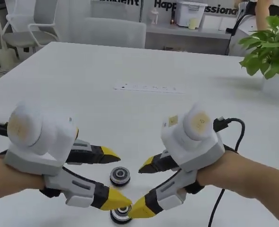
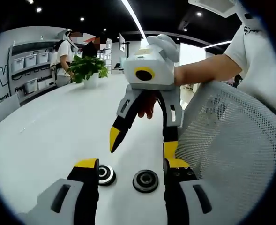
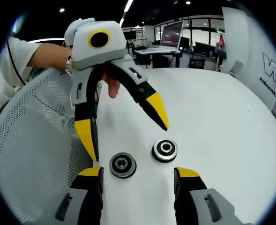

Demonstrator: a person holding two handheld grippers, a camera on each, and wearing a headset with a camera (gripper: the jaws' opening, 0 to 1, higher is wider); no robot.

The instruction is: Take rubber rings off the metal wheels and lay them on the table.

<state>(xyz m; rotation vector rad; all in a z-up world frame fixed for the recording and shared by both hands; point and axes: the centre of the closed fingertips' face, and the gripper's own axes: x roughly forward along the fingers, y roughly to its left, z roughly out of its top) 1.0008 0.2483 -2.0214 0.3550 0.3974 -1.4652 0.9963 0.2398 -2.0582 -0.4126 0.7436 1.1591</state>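
Observation:
Two small metal wheels with dark rubber rims lie on the white table. The farther wheel has a pale inner ring. The nearer wheel is darker and partly hidden by jaw tips in the head view. My left gripper comes in from the left, open. My right gripper faces it from the right, also open. Both wheels lie between the two grippers' yellow tips, touched by neither.
A white power strip lies mid-table. A potted plant stands at the far right corner. A black cable trails from the right gripper. A white mesh chair back is close behind the near edge.

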